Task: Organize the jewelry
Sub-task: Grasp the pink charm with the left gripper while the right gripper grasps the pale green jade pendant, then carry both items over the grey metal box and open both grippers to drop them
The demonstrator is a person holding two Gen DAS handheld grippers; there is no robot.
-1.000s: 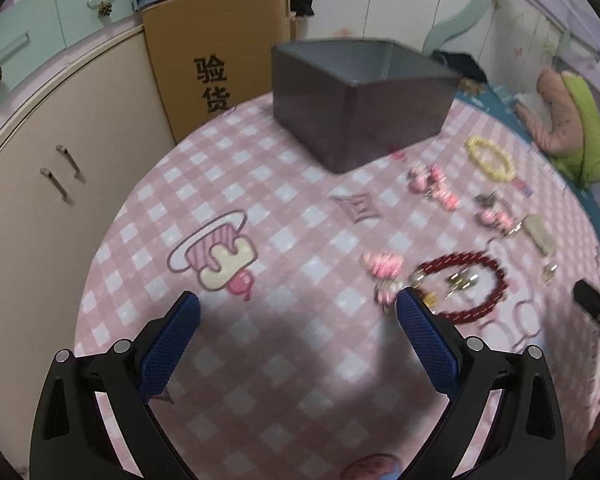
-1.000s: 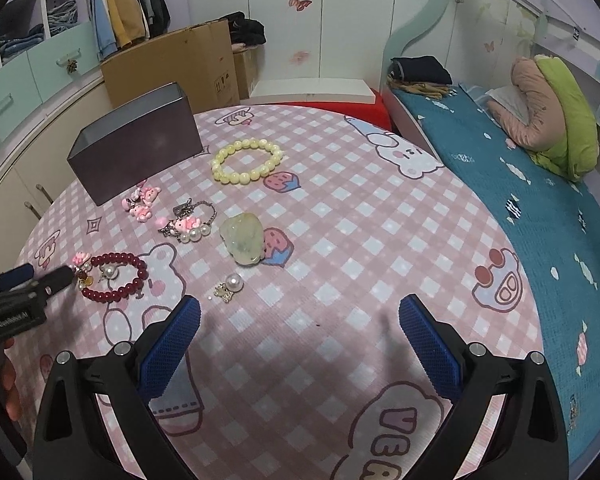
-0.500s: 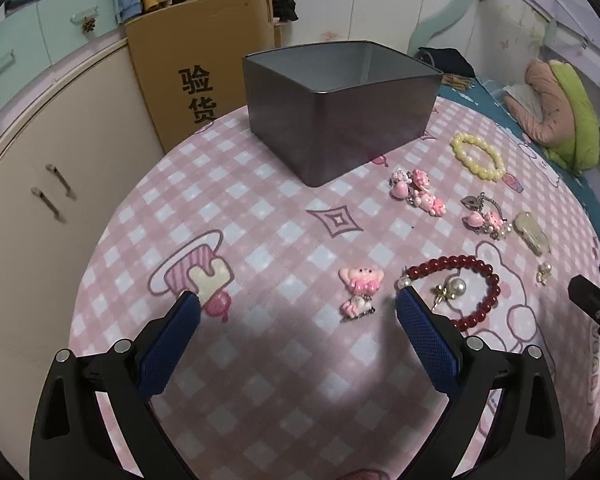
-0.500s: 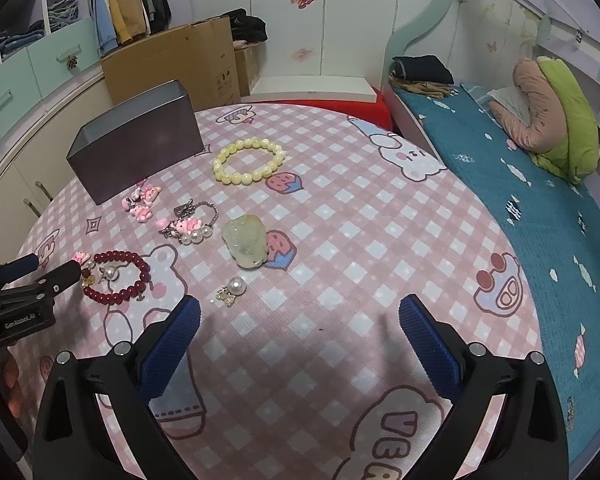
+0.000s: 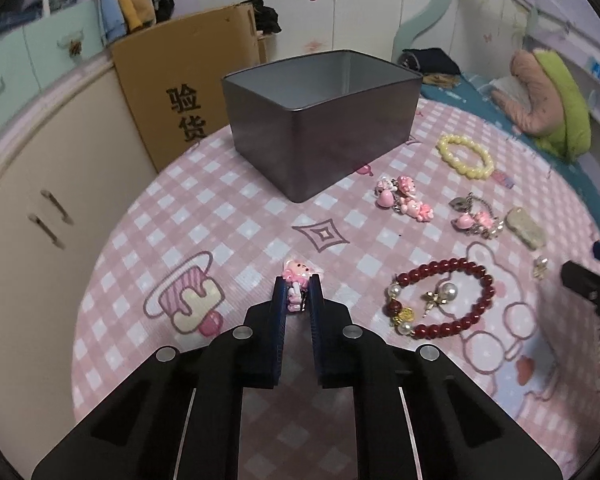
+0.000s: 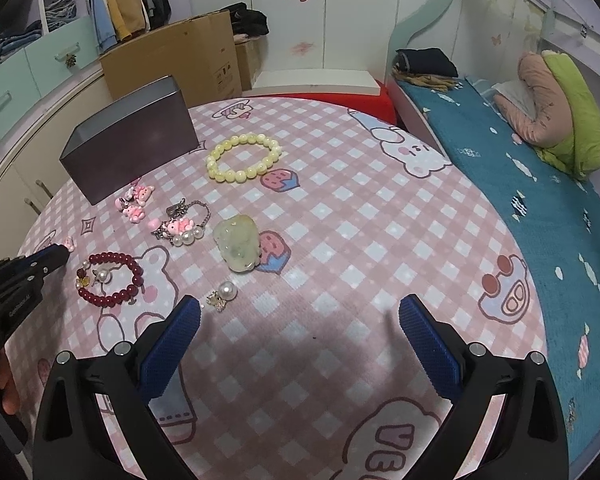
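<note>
My left gripper (image 5: 297, 286) is shut on a small pink cartoon hair clip (image 5: 295, 276) on the pink checked tablecloth (image 5: 228, 216). A grey metal box (image 5: 324, 124) stands open behind it. To the right lie a dark red bead bracelet (image 5: 440, 300), pink charms (image 5: 404, 196), a pink charm chain (image 5: 476, 220), a yellow bead bracelet (image 5: 466, 156) and a pale green stone pendant (image 5: 526, 227). My right gripper (image 6: 300, 324) is open and empty above the cloth, near a pearl earring (image 6: 223, 294); the stone pendant (image 6: 238, 248) lies ahead of it.
A cardboard box (image 5: 188, 84) stands behind the table at the left, next to cream cabinets (image 5: 48, 184). A bed with a teal sheet (image 6: 540, 184) runs along the right side. The left gripper shows at the left edge of the right wrist view (image 6: 66, 251).
My left gripper has moved forward over the pink hair clip and closed on it. My right gripper has stayed open and hardly moved.
</note>
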